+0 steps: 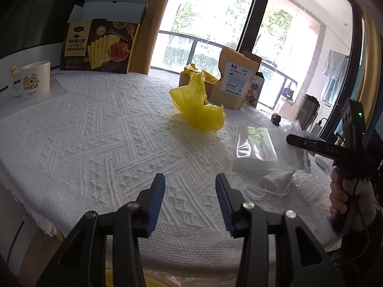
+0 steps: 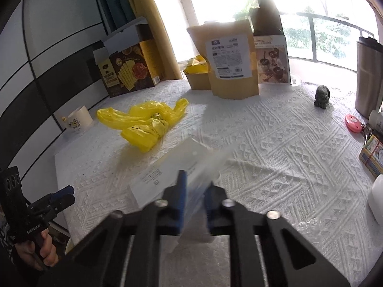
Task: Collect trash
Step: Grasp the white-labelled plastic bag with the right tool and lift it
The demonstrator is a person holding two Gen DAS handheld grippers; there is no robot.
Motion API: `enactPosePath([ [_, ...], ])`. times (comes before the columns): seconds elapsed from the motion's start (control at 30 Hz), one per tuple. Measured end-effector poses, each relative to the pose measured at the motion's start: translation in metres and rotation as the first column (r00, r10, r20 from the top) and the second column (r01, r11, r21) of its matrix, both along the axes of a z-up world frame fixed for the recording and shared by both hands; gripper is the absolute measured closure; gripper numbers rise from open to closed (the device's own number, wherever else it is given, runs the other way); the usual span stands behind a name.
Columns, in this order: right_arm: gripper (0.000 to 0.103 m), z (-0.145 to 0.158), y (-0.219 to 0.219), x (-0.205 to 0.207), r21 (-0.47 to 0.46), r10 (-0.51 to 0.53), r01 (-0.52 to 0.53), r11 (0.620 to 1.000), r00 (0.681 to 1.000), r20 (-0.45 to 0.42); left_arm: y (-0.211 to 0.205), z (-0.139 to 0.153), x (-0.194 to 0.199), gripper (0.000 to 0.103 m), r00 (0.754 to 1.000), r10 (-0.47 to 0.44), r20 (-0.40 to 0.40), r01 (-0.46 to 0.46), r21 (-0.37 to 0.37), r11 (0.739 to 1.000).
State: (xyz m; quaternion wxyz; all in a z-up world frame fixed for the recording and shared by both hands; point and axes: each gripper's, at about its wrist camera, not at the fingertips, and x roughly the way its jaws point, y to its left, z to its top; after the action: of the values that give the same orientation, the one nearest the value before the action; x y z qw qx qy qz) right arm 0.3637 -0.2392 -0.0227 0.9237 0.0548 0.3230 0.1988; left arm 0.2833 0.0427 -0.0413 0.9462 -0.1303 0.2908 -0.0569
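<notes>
A crumpled yellow plastic bag (image 1: pixel 198 105) (image 2: pixel 146 122) lies mid-table on the white knitted tablecloth (image 1: pixel 95 143). A clear plastic bag (image 1: pixel 256 143) with a white label (image 2: pixel 155 179) lies to its right. My right gripper (image 2: pixel 195 184) is shut on this bag's near edge, and the film looks blurred between the blue pads. In the left wrist view the right gripper (image 1: pixel 293 140) reaches in from the right, held by a hand. A white face mask (image 1: pixel 275 181) and bubble wrap (image 1: pixel 308 186) lie beside the bag. My left gripper (image 1: pixel 189 177) hovers open over bare cloth, with nothing between its fingers.
A cracker box (image 1: pixel 100 45) and a white mug (image 1: pixel 32 79) stand at the back left. A kraft pouch (image 1: pixel 235 81) and a small cardboard box (image 2: pixel 198 79) stand by the window. A dark figurine (image 2: pixel 322 95), a steel tumbler (image 2: pixel 367 76) and a pink disc (image 2: pixel 353 120) sit to the right.
</notes>
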Motion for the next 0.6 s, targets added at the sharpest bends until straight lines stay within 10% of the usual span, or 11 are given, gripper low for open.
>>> enactPosePath([
  [0.6, 0.101, 0.072, -0.052, -0.084, 0.007, -0.061, 0.062, 0.998, 0.956, 0.285, -0.079, 0.011, 0.012, 0.053, 0.988, -0.155, 0.005, 0.155, 0.020, 0.988],
])
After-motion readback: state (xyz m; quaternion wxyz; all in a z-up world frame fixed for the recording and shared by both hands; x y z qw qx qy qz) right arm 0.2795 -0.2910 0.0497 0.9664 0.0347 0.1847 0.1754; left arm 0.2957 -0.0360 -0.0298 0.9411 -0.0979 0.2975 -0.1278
